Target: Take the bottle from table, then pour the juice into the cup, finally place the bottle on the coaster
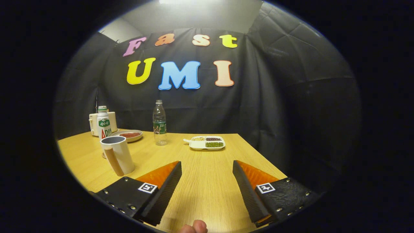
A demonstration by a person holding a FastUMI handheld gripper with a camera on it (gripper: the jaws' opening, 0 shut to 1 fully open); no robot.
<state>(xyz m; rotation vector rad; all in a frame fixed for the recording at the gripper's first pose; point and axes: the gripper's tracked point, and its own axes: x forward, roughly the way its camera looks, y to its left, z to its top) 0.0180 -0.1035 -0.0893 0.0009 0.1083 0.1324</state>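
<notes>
Plainly, the gripper (207, 168) fingers stand apart over bare table (207, 181); bottle (103, 124) stands far left behind the cup (117, 154), on no visible coaster.

wooden table (207, 181); cup (117, 154), bottles (159, 123), dishes (207, 142)

The cup (117, 154) hides the white bottle's (103, 124) base; the divided tray's (207, 142) contents are too small to tell.

The table (207, 181) is matt pale wood grain, the bottle (159, 123) clear glossy plastic, the cup (118, 155) smooth white.
</notes>
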